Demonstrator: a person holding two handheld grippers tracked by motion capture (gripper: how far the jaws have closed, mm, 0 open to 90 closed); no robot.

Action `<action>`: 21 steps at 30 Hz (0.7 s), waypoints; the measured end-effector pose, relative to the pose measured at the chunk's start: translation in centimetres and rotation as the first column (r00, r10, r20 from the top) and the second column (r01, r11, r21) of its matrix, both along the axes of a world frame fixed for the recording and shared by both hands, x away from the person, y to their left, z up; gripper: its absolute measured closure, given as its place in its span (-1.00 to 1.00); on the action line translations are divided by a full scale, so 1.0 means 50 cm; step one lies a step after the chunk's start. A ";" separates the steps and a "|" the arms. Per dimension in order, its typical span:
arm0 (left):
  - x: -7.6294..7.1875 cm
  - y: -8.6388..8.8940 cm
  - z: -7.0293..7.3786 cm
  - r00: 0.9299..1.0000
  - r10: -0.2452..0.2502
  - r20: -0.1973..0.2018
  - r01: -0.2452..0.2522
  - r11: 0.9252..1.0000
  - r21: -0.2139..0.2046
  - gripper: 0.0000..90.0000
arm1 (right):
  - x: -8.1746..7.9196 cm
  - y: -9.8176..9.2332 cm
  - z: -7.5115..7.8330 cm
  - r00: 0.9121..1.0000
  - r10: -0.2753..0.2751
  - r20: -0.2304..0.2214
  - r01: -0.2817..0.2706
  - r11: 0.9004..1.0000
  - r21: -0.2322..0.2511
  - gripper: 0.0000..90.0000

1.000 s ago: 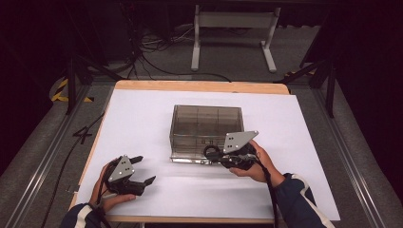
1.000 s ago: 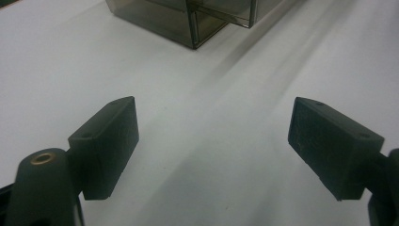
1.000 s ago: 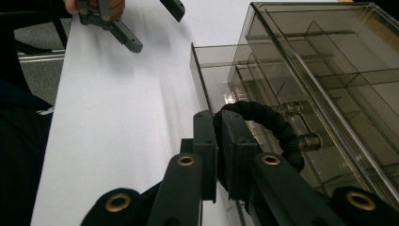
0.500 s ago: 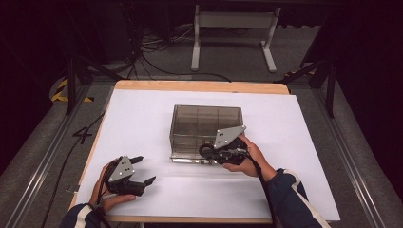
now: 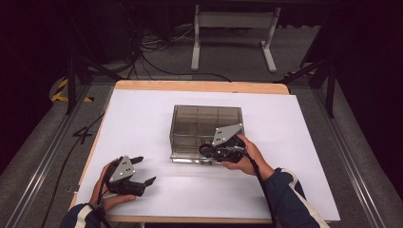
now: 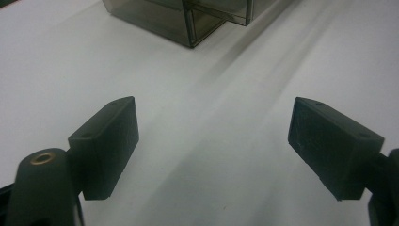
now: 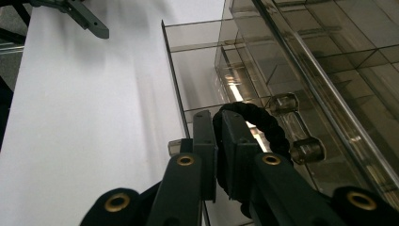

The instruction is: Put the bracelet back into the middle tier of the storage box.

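Since the earlier frame the right gripper [image 5: 207, 151] has been shifted left along the front of the smoky clear compartment box [image 5: 199, 124]. A black braided hair tie [image 7: 256, 123] is pinched between its nearly closed jaws, over the box's open front drawer. The left gripper [image 5: 145, 172] is held spread above the white tabletop [image 5: 142, 118].

Lighting: overhead, bright on white worktop [image 5: 142, 118], surroundings near black; soft shadows beside smoked box [image 5: 206, 124]; glare streaks on its walls; close tool views soft, near parts blurred.
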State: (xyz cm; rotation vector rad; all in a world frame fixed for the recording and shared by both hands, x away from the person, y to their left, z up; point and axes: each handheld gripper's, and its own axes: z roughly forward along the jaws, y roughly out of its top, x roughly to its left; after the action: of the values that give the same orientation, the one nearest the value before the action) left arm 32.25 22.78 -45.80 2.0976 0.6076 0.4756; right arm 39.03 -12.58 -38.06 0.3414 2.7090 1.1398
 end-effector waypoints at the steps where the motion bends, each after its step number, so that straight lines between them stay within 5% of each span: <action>1: 0.000 0.000 0.000 1.000 -0.001 0.001 0.001 1.000 -0.001 -0.62 | 0.001 0.002 -0.001 1.000 -0.004 -0.002 0.004 1.000 -0.002 0.90; 21: -0.002 -0.013 0.001 0.999 -0.031 -0.014 0.031 1.000 -0.007 -0.47 | 0.011 0.000 -0.005 0.999 -0.047 0.004 0.047 0.999 0.014 0.80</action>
State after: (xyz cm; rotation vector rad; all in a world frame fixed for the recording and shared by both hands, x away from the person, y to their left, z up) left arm 32.12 22.15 -45.77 2.1021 0.5838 0.4411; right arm 39.56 -12.56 -38.31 0.4026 2.6757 1.1460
